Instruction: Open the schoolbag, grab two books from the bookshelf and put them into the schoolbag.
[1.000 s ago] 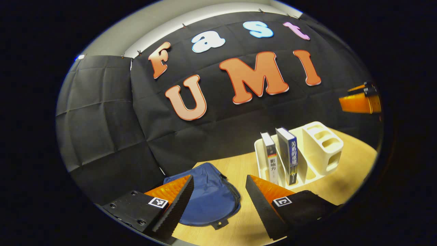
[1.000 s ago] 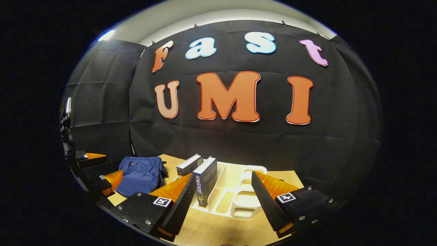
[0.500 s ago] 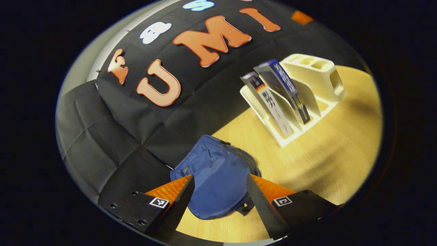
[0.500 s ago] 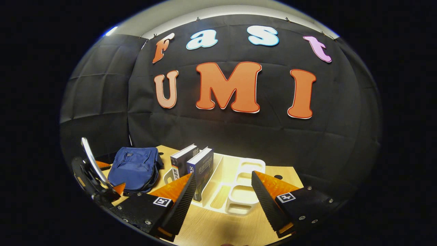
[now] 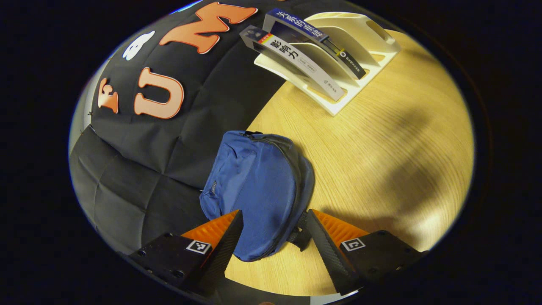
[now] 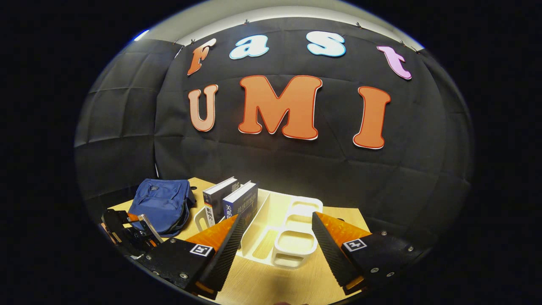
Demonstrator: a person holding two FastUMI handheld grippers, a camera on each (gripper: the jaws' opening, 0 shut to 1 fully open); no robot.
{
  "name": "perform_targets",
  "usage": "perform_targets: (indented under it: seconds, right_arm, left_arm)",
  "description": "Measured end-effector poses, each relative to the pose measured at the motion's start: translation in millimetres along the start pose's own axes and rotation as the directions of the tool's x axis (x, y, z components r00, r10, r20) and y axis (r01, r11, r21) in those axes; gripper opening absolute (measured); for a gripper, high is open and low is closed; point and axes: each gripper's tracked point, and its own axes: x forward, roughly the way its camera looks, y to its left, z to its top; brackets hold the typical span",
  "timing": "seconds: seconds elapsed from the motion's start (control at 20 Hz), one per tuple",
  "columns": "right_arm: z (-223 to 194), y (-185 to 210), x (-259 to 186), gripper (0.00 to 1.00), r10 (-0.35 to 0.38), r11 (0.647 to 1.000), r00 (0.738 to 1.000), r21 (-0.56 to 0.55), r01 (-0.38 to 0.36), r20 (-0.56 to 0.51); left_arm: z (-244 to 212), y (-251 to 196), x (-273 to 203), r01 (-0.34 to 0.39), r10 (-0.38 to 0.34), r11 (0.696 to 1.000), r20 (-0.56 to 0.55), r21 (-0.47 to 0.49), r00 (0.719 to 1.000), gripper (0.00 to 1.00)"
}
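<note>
A blue schoolbag lies flat on the wooden table, its zipper running along the right side, closed as far as I can tell. My left gripper hovers open just above the bag's near end. Two books stand tilted in a white bookshelf at the far side. In the right gripper view the schoolbag sits at the left, the books stand in the bookshelf, and my right gripper is open in front of the shelf, holding nothing. The left gripper shows low beside the bag.
The black cloth wall runs close behind the bag and the shelf. Bare tabletop stretches to the right of the bag, between it and the shelf.
My left gripper has tipped downward and come closer over the schoolbag, which now looks larger between its fingers. The right gripper has edged slightly toward the bookshelf. Both stay open.
</note>
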Motion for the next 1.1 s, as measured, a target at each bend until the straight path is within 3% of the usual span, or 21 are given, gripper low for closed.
perform_targets:
  seconds: [0.6,0.75,0.85,0.95,1.05,1.1]
  right_arm:
    - [-5.6,-6.0,-8.5,0.95,-0.013,1.0,1.0,-0.004,0.013,-0.004]
    - [-6.4,-3.0,-7.7,0.95,-0.007,1.0,1.0,-0.005,0.007,-0.01]
    - [-6.2,0.5,-9.5,0.96,-0.001,1.0,1.0,-0.005,0.0,-0.009]
    - [-5.8,1.2,-11.0,0.96,0.002,1.0,1.0,-0.012,-0.002,-0.006]
    - [-5.4,0.7,-11.3,0.96,-0.001,1.0,1.0,-0.012,0.0,-0.005]
    - [-5.6,0.6,-11.3,0.95,-0.003,1.0,1.0,-0.01,0.003,-0.005]
  left_arm:
    - [-11.7,4.6,24.8,0.003,-0.002,1.0,-0.061,0.008,0.998,0.95]
    - [-12.7,-1.8,28.8,0.033,-0.033,0.999,-0.062,0.001,0.998,0.93]
    - [-14.1,-11.0,29.0,0.064,-0.064,0.998,-0.076,-0.004,0.995,0.79]
    - [-13.4,-13.9,28.0,0.078,-0.077,0.997,-0.079,0.002,0.994,0.4]
    - [-12.3,-10.9,27.5,0.086,-0.086,0.996,-0.085,-0.002,0.993,0.29]
    - [-10.3,-5.8,27.4,0.083,-0.084,0.996,-0.084,-0.014,0.993,0.18]
